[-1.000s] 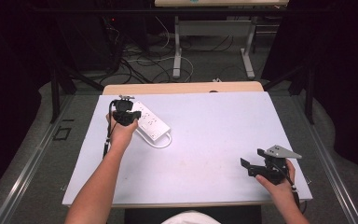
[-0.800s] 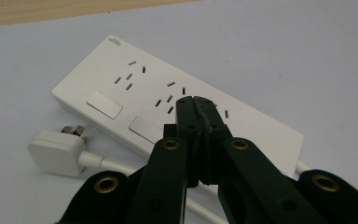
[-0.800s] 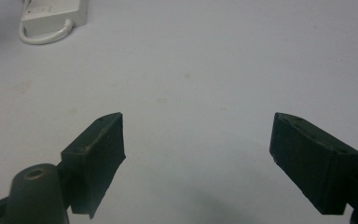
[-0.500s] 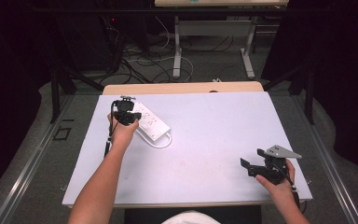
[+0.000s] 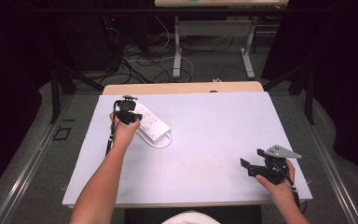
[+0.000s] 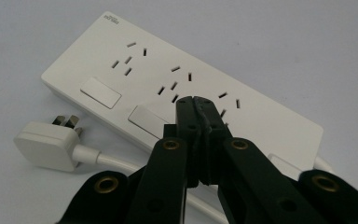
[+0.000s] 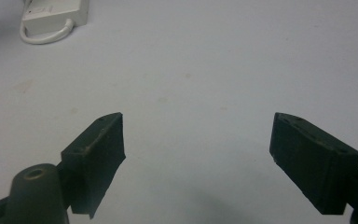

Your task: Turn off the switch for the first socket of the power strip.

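Note:
A white power strip [image 5: 153, 123] lies at the far left of the white tabletop [image 5: 214, 135], with its cord looped at its near end. In the left gripper view the strip [image 6: 265, 123] shows several socket groups and rocker switches, and its white plug [image 6: 44, 143] lies loose on the table beside it. My left gripper [image 5: 128, 112] hovers over the strip. Its jaws [image 6: 195, 101] are shut with nothing between them, their tips over the middle sockets; contact cannot be told. My right gripper [image 5: 253, 159] rests at the near right, its jaws [image 7: 198, 140] open and bare over the table.
The right gripper view has the strip's end [image 7: 56, 13] and cord loop [image 7: 44, 37] far off at top left. A wooden edge [image 5: 182, 87] runs along the table's far side. Beyond it are dark floor, cables [image 5: 144, 56] and a desk frame [image 5: 212, 35].

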Demonstrator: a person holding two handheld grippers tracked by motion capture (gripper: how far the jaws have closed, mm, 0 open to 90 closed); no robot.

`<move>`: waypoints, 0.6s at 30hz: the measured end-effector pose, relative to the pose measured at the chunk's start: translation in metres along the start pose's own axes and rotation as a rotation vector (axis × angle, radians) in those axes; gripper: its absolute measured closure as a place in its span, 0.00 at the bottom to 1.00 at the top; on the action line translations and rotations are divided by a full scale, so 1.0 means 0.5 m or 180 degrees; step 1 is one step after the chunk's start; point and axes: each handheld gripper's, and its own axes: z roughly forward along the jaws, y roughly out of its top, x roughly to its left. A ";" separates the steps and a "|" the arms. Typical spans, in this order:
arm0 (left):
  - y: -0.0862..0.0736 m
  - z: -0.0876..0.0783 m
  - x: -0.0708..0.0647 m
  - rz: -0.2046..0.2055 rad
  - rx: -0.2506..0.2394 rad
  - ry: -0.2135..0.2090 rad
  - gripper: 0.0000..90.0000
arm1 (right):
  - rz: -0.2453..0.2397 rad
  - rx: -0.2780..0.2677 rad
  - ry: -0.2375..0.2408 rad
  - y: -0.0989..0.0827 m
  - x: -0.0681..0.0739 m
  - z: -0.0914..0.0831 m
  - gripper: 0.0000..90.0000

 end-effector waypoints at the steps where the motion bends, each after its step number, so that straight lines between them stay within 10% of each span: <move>1: 0.000 0.001 0.000 0.0004 0.0017 0.0001 1.00 | 0.0007 0.0001 0.0002 0.000 0.000 0.000 0.19; 18: -0.001 0.031 0.001 -0.0027 0.0304 0.0021 1.00 | 0.0004 0.0011 0.0022 0.000 0.000 0.000 0.19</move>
